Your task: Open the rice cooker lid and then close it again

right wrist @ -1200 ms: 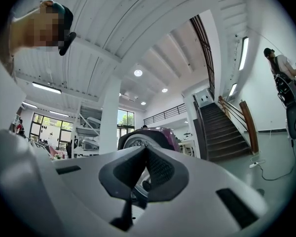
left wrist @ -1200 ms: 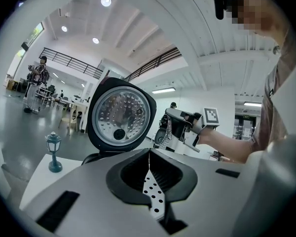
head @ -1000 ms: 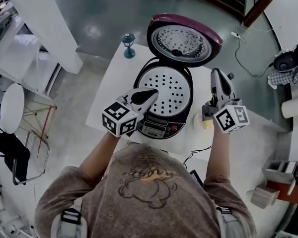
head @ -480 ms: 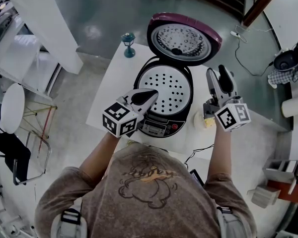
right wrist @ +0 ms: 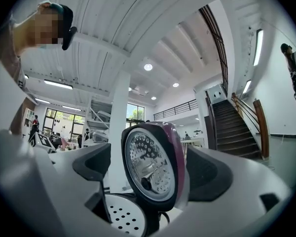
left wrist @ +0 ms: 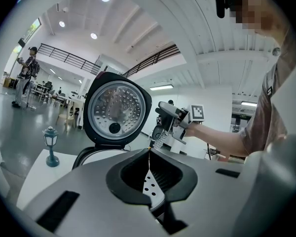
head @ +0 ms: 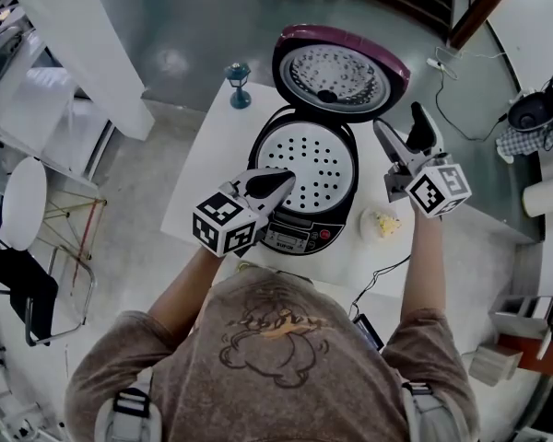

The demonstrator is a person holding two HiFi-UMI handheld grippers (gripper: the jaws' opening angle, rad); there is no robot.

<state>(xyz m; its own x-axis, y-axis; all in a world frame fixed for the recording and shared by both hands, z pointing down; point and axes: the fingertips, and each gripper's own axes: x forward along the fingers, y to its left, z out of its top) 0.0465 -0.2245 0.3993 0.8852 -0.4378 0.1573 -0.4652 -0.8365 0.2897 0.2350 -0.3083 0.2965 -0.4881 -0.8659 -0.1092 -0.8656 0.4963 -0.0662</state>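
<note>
- rice cooker point(head: 306, 178) mid desk point(head: 203, 164), lid point(head: 341, 72) upright, open, towards far edge
- right gripper point(head: 398, 120) jaws just opened wide, lid between them, untouched
- left gripper point(head: 281, 179) closed, empty, over cooker front
- press lid top down evenly until latched

One table point(head: 207, 159) carries one rice cooker point(head: 295, 238), one lid point(head: 341, 72) hinged to it, one perforated tray point(head: 315, 159), one small lantern point(head: 239, 85) and one little dish point(head: 381, 222) (a single one of each, then). Off to the side there are two chairs, a white chair point(head: 23, 201) and a black chair point(head: 18, 284).
</note>
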